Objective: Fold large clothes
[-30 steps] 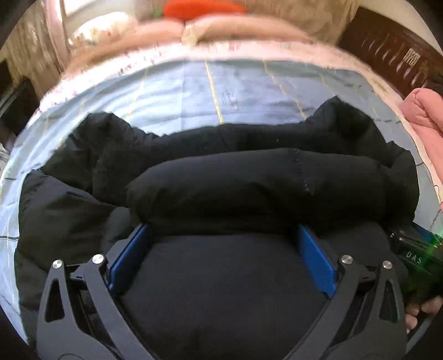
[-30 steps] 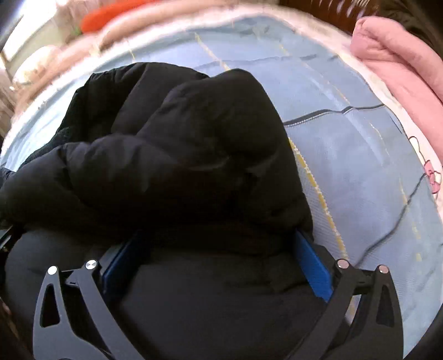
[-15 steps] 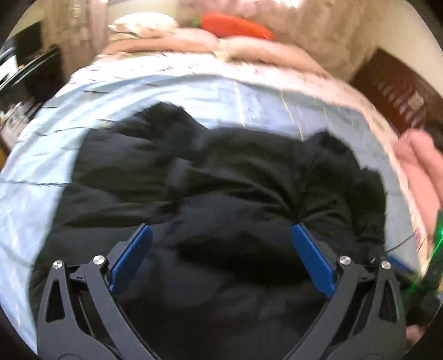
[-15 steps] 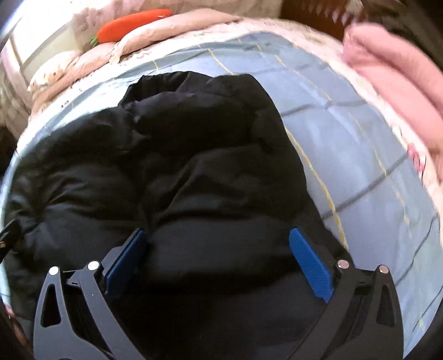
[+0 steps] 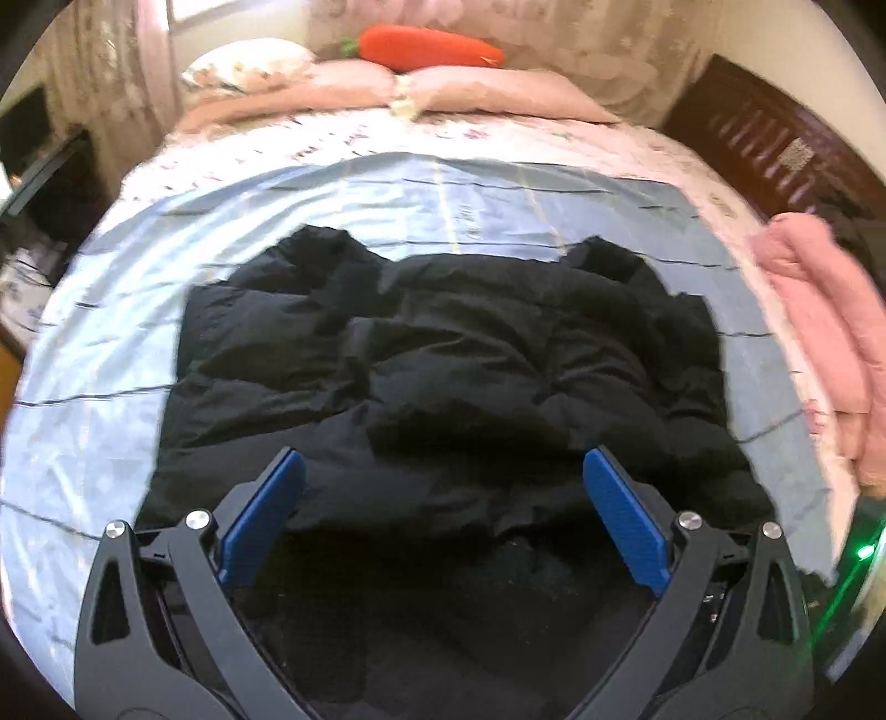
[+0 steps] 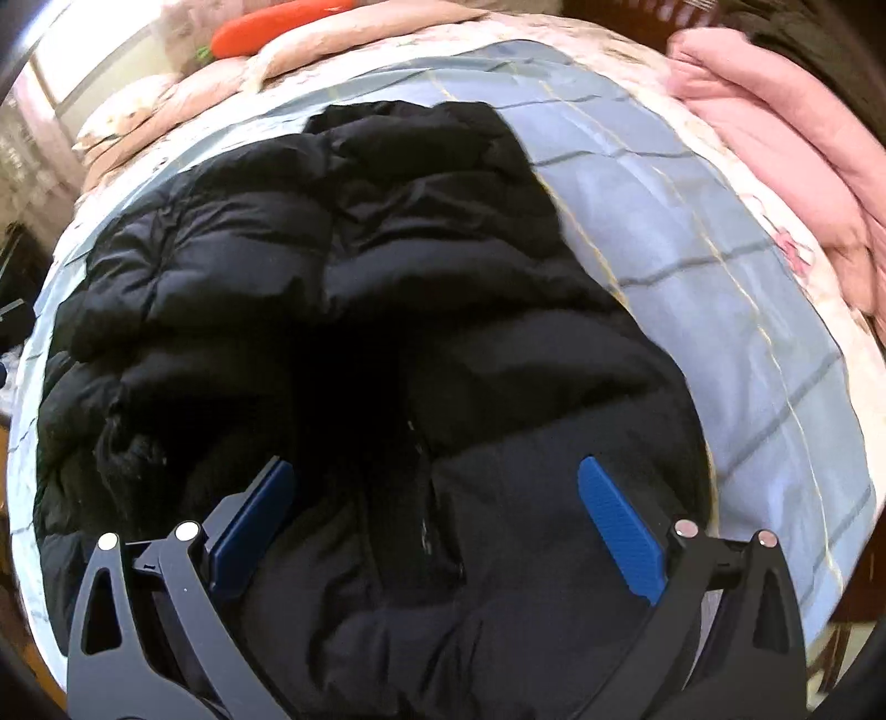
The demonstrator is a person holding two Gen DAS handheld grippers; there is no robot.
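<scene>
A black puffy jacket [image 5: 443, 365] lies folded on a light blue checked sheet [image 5: 111, 343] on the bed, its near part bunched below both cameras. My left gripper [image 5: 443, 476] hovers above the jacket's near edge, open, with nothing between its blue pads [image 5: 620, 520]. In the right wrist view the same jacket [image 6: 343, 288] fills the middle, and my right gripper [image 6: 434, 487] stands open over its near right part, holding nothing. The blue sheet [image 6: 720, 310] shows to the right of the jacket.
A pink folded blanket [image 5: 830, 332] lies at the bed's right edge, also in the right wrist view [image 6: 775, 144]. Pink pillows [image 5: 470, 88] and an orange carrot plush [image 5: 426, 47] sit at the far end. A dark wooden headboard [image 5: 775, 160] stands at the back right.
Both grippers have let go of the jacket fold, lifted and drawn back. The raised fold now lies flat on the jacket, and more of the bed shows.
</scene>
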